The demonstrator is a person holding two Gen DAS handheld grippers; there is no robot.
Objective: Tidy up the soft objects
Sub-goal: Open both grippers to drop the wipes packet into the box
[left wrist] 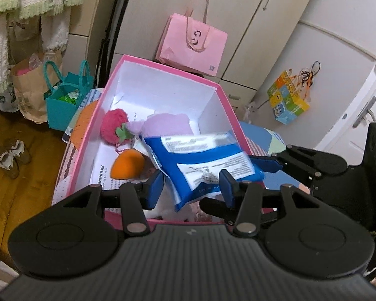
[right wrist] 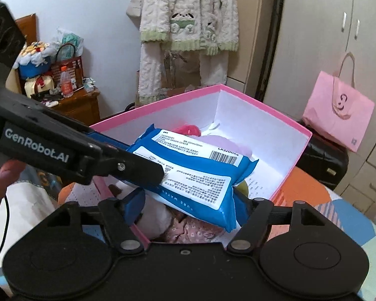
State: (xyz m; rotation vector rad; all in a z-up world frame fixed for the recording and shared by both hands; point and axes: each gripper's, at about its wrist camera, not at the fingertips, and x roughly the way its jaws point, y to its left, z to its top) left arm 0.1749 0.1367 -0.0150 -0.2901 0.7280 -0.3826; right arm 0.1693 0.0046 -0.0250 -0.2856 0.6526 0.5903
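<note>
A blue and white wet-wipes pack (left wrist: pixel 203 160) hangs over the pink box (left wrist: pixel 163 69) with white inside. Both grippers reach into it. My left gripper (left wrist: pixel 191 188) has its blue pads on either side of the pack's near end. My right gripper (right wrist: pixel 190 202) also has the pack (right wrist: pixel 195 170) between its fingers, which look spread. Who bears the pack is unclear. In the box lie a red plush strawberry (left wrist: pixel 114 125), an orange plush carrot (left wrist: pixel 127 166), a lilac soft item (left wrist: pixel 165 124), and a pink floral cloth (right wrist: pixel 193 230) at the near end.
The box sits on a patchwork mat (right wrist: pixel 338 213). A pink paper bag (left wrist: pixel 191 44) leans against the wardrobe. A teal tote (left wrist: pixel 67 102) and a brown paper bag (left wrist: pixel 27 95) stand on the floor left, shoes (left wrist: pixel 10 158) nearby. A colourful box (left wrist: pixel 288 99) hangs right.
</note>
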